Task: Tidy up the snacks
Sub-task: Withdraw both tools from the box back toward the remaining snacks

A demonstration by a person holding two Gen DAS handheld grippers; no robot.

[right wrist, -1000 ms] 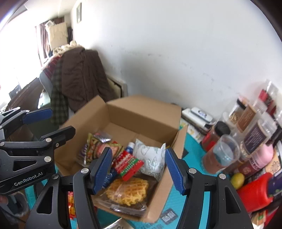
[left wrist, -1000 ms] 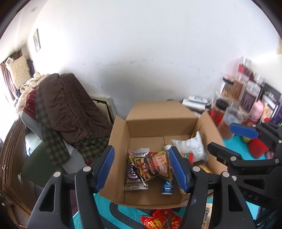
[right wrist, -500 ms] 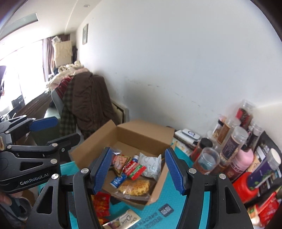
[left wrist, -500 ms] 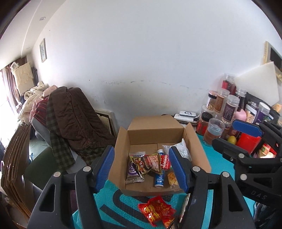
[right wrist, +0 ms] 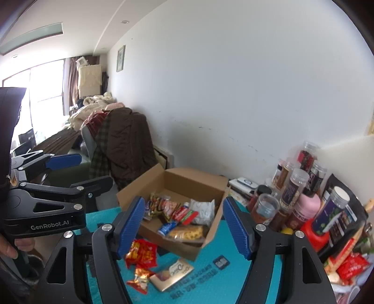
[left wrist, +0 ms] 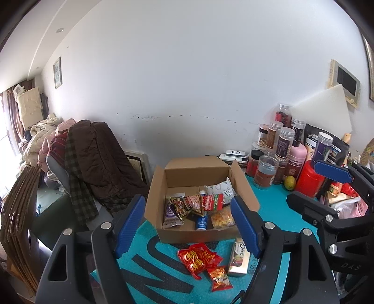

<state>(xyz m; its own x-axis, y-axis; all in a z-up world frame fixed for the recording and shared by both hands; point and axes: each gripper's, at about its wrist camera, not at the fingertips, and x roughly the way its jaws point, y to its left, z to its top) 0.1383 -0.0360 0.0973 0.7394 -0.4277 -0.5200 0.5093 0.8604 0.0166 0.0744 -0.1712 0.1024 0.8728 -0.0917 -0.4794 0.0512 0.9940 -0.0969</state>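
Snacks [left wrist: 198, 210] fill the cardboard box [left wrist: 154, 205], but red packets [left wrist: 198, 257] and a gold bar [left wrist: 238, 259] lie just in front of it. Left gripper [left wrist: 187, 224] and right gripper [right wrist: 182, 226] have pulled back from the box since a second ago, jaws opening, empty; those stragglers likely come next.

Ahead of you stands a white wall [left wrist: 187, 81], scuffed with dark marks low down, with a small framed picture [left wrist: 57, 72] hung far to its left. Left of the teal-covered table [left wrist: 273, 205], a chair [left wrist: 58, 170] is heaped with a brown quilted coat [left wrist: 98, 152] and plaid clothes. Beyond it, you see a bright window [right wrist: 44, 86] with brown curtains [right wrist: 71, 77] flooding the far end with daylight. Recessed spotlights [right wrist: 125, 21] dot the white ceiling.
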